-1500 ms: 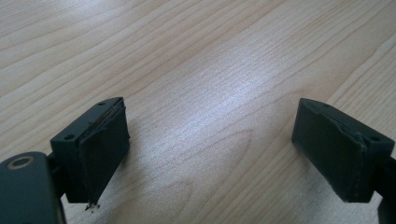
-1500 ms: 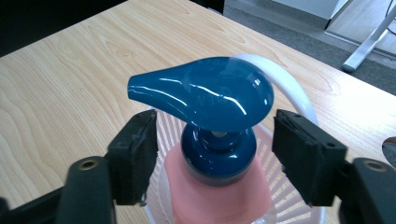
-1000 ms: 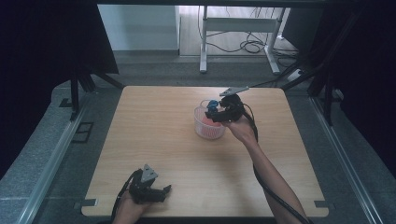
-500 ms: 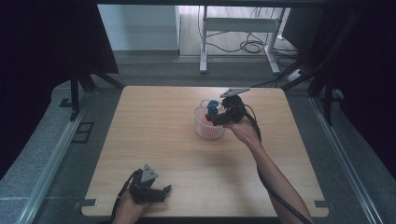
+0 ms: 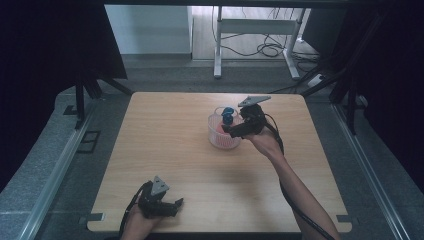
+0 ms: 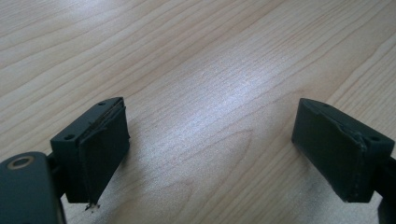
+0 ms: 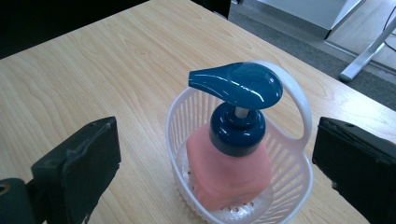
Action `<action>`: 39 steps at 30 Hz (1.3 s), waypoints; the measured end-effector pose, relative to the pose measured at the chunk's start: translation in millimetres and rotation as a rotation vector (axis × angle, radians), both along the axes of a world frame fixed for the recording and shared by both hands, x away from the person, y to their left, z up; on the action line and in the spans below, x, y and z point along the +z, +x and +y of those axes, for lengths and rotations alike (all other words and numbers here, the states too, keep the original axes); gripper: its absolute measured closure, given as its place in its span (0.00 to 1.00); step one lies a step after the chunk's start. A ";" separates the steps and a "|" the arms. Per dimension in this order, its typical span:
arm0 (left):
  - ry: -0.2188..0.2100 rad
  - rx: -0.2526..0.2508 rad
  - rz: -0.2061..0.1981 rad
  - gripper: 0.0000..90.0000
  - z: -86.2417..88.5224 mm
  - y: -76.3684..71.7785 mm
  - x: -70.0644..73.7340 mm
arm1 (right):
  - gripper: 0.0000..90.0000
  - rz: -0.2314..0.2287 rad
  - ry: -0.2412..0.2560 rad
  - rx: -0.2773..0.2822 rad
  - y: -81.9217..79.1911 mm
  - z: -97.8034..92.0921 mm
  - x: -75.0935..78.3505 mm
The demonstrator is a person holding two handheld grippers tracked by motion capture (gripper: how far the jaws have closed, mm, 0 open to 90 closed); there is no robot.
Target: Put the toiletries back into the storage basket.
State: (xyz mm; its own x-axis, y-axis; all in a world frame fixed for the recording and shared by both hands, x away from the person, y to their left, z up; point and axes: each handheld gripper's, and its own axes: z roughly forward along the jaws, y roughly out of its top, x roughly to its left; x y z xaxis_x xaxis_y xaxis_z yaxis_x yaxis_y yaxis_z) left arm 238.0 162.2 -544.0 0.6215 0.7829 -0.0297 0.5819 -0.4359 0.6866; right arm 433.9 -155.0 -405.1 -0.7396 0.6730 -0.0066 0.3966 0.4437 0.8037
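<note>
Pale wooden worktop (image 5: pixel 165 145) carries a white slotted plastic basket (image 7: pixel 292 186) holding a pink pump bottle with blue head (image 7: pixel 233 172). Both my grippers gape empty, right gripper (image 7: pixel 219 158) just behind it; closing on the tall pump could tip the light basket.

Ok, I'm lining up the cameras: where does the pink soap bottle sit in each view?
High view: the pink soap bottle stands in the white basket, right of the table's centre, beside the right gripper.
Left gripper view: not in it; bare wooden table.
Right gripper view: centre, between the open jaws.
Shared landmark: the bottle's blue pump.
</note>
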 end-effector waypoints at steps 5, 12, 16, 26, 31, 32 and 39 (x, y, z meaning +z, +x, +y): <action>0.001 0.000 0.000 0.12 0.0 0.0 0.1 | 0.01 -0.009 -0.005 0.007 -5.1 -0.7 2.0; 0.000 0.001 0.000 0.12 0.0 0.0 0.0 | 0.01 -0.018 -0.014 0.020 -13.1 -1.6 4.7; 0.000 0.000 0.000 0.12 0.0 0.0 0.0 | 0.01 -0.019 -0.016 0.025 -17.8 -3.3 4.6; 0.001 0.000 0.000 0.12 0.0 -0.1 0.1 | 0.04 -0.013 0.005 0.014 -28.0 -11.4 1.8; -0.002 0.001 0.000 0.12 -0.2 -0.1 0.0 | 0.04 -0.011 0.006 0.016 -33.1 -15.5 0.6; -0.002 0.001 0.000 0.12 -0.2 -0.1 0.0 | 0.04 -0.013 0.002 0.018 -34.0 -16.4 0.4; -0.001 0.001 0.000 0.12 -0.2 -0.1 0.1 | 0.04 -0.010 0.002 0.023 -42.8 -21.4 -1.9</action>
